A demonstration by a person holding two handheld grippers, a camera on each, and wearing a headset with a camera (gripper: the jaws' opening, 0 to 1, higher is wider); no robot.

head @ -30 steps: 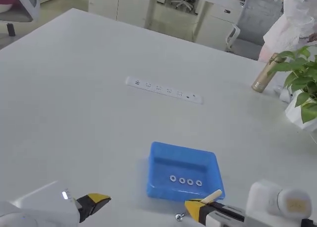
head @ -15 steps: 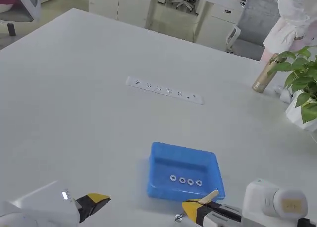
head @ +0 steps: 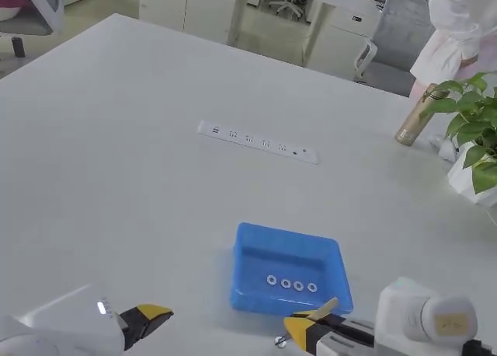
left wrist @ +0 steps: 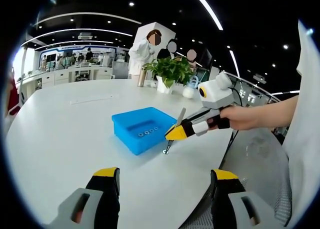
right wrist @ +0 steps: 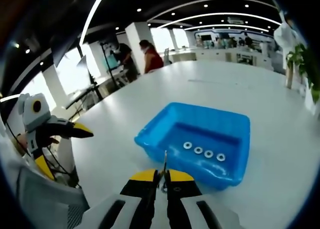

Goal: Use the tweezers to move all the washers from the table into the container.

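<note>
Nearest the person, the right gripper (right wrist: 161,175) has its jaws clenched on the tweezers (right wrist: 165,161). They are thin and springy, pinched partway along their length with the tips angled down to the table (head: 116,177), just in front of the blue container (right wrist: 150,139). At the tips sits a small grey speck (head: 279,340); whether it is a washer already pinched is too small to tell. The left gripper (left wrist: 162,176) hangs with its jaws released wide, holding nothing, well apart from the work.

A washer is likely light, hard, flat and slick, so it should skate away if nudged and may spring out if squeezed hard. A light pinch across the rim, or 1 tip through the hole, looks safest. The container's near wall stands between tips and floor, so the load must be lifted over it.

Inside the container 4 washers (right wrist: 203,151) lie in a row. Beyond it are a white power strip (head: 258,141), a gold bottle (head: 415,116), a potted plant (head: 474,115) and a person in white (head: 458,29), none in the way
</note>
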